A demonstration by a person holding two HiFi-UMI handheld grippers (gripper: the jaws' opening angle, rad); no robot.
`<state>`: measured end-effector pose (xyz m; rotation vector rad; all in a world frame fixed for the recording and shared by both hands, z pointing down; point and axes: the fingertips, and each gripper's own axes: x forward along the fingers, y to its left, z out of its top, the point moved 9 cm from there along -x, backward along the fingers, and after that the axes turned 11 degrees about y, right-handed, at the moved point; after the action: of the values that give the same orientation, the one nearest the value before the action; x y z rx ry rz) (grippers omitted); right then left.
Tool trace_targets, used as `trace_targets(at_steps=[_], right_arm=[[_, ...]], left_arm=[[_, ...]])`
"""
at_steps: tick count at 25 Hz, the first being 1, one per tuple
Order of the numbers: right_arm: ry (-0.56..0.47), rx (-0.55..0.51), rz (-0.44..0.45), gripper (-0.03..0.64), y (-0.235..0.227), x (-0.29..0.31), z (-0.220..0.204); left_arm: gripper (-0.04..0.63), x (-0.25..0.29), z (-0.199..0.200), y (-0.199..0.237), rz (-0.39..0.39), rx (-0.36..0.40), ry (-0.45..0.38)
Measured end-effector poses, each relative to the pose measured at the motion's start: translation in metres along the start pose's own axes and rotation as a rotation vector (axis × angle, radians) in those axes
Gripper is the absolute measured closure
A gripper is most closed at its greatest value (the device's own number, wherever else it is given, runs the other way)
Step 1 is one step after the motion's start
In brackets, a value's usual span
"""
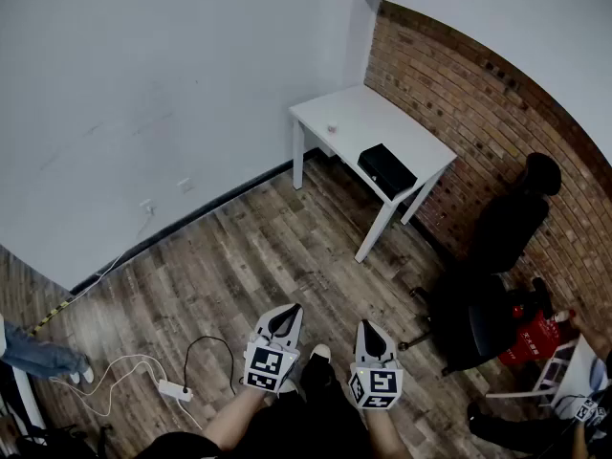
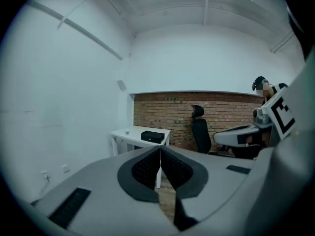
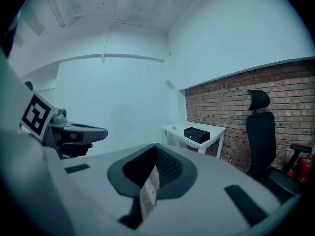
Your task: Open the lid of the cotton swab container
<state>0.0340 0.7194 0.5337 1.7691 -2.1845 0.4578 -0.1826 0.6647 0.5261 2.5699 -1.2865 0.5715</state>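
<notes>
Floorboards [image 1: 239, 256] separate left tool [image 1: 290, 310], right tool [image 1: 366, 325] from table's [image 1: 382, 122] small object [image 1: 332, 128].

Both claws are held low in front of the body, side by side, near each other but not touching. The left claw [image 1: 286, 314] has its jaws pressed together with nothing between them. The right claw [image 1: 367, 327] is the same, jaws together and empty. Both point forward and tip slightly down. The left marker cube [image 1: 268, 367] and right marker cube [image 1: 376, 385] face up. The left forearm [image 1: 232, 421] and right forearm [image 1: 384, 438] come in from the bottom edge.
</notes>
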Motion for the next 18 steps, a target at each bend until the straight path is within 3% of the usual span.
trace_targets(at_steps=[4,18], right_arm=[[-0.023,-0.05,-0.024,0.595,0.005,-0.016,0.001],[0.0,-0.027,0.018,0.595,0.002,0.0,0.003]], left_arm=[[0.581,-0.01,0.0,-0.008,0.005,0.009,-0.013],[0.581,0.007,0.003,-0.003,-0.005,0.008,0.012]])
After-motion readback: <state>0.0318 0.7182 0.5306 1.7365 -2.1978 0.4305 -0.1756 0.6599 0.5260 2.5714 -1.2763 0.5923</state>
